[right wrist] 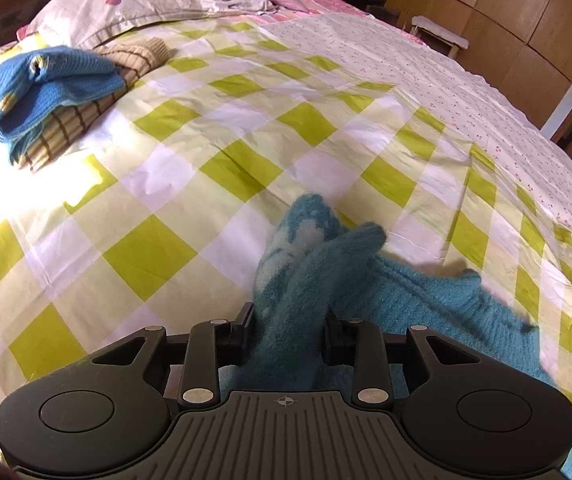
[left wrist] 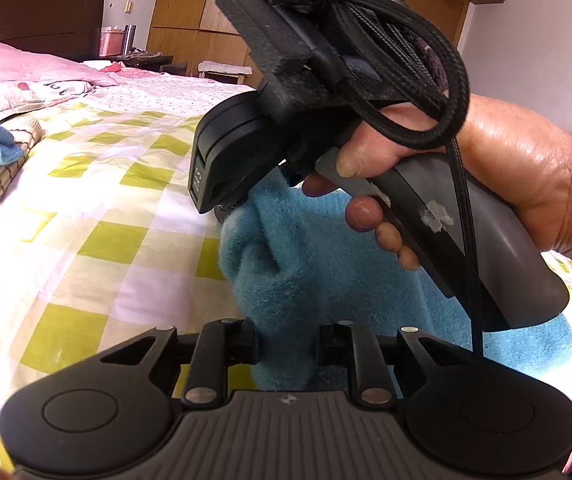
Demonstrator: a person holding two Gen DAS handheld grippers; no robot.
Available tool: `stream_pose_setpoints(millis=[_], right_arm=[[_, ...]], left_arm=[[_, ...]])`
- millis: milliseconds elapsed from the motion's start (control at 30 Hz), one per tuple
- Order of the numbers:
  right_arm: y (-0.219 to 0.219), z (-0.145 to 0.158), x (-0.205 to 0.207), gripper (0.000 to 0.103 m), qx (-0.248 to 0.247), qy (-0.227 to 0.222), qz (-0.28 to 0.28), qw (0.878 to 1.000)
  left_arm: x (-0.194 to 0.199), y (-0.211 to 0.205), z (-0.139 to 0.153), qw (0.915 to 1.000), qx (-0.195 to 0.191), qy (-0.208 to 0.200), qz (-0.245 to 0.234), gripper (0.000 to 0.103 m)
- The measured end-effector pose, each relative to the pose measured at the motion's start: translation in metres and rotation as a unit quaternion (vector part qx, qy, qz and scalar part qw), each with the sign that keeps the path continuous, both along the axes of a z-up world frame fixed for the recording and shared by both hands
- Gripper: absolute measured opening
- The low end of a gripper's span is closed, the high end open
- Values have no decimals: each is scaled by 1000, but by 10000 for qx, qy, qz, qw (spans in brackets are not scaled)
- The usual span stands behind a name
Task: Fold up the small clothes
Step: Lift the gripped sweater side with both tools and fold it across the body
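A fuzzy teal garment [right wrist: 405, 296] lies bunched on the green-and-white checked bedsheet [right wrist: 206, 152]. In the right wrist view my right gripper [right wrist: 286, 336] is shut on a gathered fold of it that stands up between the fingers, showing a pale pattern. In the left wrist view my left gripper [left wrist: 287, 344] is shut on another part of the same teal garment [left wrist: 325, 264]. Just ahead of it a hand [left wrist: 505, 168] holds the right gripper [left wrist: 232, 210], whose tip is buried in the fabric.
A folded blue knit [right wrist: 46, 92] lies on a brown checked garment [right wrist: 74, 124] at the far left of the bed. Pink pillows [right wrist: 166, 4] sit at the head. Wooden wardrobes [right wrist: 505, 20] stand past the bed's right side.
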State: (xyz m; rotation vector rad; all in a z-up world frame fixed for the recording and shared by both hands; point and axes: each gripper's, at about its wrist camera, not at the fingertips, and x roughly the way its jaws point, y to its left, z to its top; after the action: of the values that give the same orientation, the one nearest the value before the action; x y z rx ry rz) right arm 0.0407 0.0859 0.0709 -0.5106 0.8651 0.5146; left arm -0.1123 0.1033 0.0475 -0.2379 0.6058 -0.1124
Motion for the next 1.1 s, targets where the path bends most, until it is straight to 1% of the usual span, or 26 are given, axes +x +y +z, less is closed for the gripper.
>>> stream_pose_setpoints(millis=[100,167,300,400,500,600,667,733,800,867,967,1033,1067,1100], right_arm=[[-14,12,-2,28,298,-51,-75,9995],[-30,24,-2,28,584,-67,-162,9981],[-72,50,1,26,1221,-33,-448,9915],[-112,71,4,25,1709,-26,-664,9831],[-158,89,5,24,2137,-60,-878,9729],[-207,101,7,24,2474,-129,-1148,9620],[-241,105,8,24,2656,-160,-1359,9543],[-277,102,9,23,2796,-177,-1614,9463],[-313,91,12,23,2976,-105,-1908,9354],[-345,75,14,23,3161,10,-2174,9235],[-383,45,17,23,3388,209,-2503,9067],[-402,27,19,23,3478,362,-2637,8990],[-409,20,22,23,3486,451,-2675,8972],[-416,14,25,23,3453,533,-2665,8983]], left_arm=[[-3,-7,10,9999,94,-96,-101,27],[-3,-13,19,9995,130,-185,-202,27],[-2,-29,42,9978,111,-420,-501,27],[-1,-48,60,9948,111,-615,-805,27],[2,-73,75,9899,68,-782,-1180,27],[11,-105,82,9835,71,-850,-1597,27],[15,-130,84,9784,181,-893,-1854,27],[21,-158,83,9732,278,-884,-2104,27],[26,-178,78,9692,333,-807,-2304,27],[32,-199,70,9651,409,-674,-2496,27],[36,-228,56,9592,629,-494,-2711,27],[36,-245,46,9557,792,-410,-2807,27],[36,-252,43,9544,847,-377,-2837,27],[36,-257,40,9537,877,-349,-2855,27]])
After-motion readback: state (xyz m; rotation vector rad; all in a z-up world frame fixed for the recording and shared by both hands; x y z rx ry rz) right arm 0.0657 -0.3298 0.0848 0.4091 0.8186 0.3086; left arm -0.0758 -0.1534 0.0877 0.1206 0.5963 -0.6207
